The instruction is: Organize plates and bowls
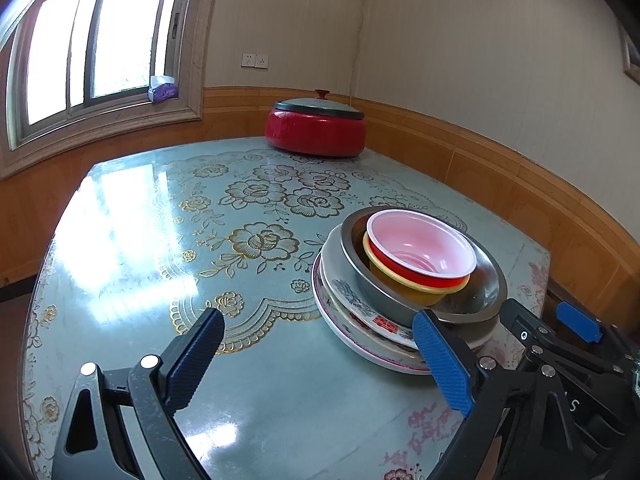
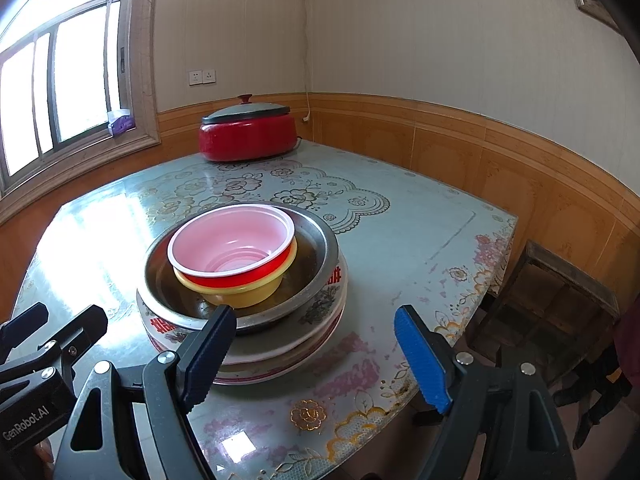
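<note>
One stack stands on the floral table (image 1: 240,400). Patterned plates (image 1: 360,320) lie at the bottom, then a steel bowl (image 1: 480,292), a yellow bowl (image 1: 412,292) and a red bowl with a pink inside (image 1: 420,240) on top. My left gripper (image 1: 320,360) is open over bare table to the left of the stack, with its blue finger in front of the plates' rim. My right gripper (image 2: 316,356) is open at the near right of the plates (image 2: 320,312), holding nothing. Its dark finger overlaps the steel bowl's (image 2: 316,256) front edge.
A red lidded cooker (image 1: 316,128) stands at the table's far edge by the wall. A tissue pack (image 1: 162,88) rests on the window sill. Beside the table's right edge (image 2: 496,264) is a wooden stool (image 2: 560,300). Walls close the far and right sides.
</note>
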Demonstrator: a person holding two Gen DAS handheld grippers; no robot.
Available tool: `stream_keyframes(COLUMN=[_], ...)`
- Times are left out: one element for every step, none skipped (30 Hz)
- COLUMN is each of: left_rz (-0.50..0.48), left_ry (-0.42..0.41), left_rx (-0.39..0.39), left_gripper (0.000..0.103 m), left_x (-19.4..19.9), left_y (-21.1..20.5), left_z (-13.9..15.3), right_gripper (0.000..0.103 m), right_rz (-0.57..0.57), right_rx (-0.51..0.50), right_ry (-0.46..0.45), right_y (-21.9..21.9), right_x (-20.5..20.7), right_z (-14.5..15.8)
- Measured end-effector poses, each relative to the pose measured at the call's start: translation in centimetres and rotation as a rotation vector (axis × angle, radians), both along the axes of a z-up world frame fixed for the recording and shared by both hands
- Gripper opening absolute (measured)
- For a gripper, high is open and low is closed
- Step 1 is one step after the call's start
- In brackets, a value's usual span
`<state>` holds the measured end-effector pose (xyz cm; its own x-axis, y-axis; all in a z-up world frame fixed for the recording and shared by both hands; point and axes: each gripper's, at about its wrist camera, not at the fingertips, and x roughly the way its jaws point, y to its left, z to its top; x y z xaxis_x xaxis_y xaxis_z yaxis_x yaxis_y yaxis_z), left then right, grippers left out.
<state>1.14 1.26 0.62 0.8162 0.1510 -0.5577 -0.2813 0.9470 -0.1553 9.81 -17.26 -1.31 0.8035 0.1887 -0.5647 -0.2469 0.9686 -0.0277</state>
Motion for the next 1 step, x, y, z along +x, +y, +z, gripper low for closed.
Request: stream_keyframes(left_rz=[0.001], left_ry=[0.007], left_rx=[0.007], left_gripper=[0.098], left_x=[0.14], left_y=[-0.1], left_z=[-0.03], right_gripper=[0.083], right_rz=[0.0], right_rx=[0.001], right_ry=[0.0], right_y=[0.0], right_x=[0.01], right_z=[0.0])
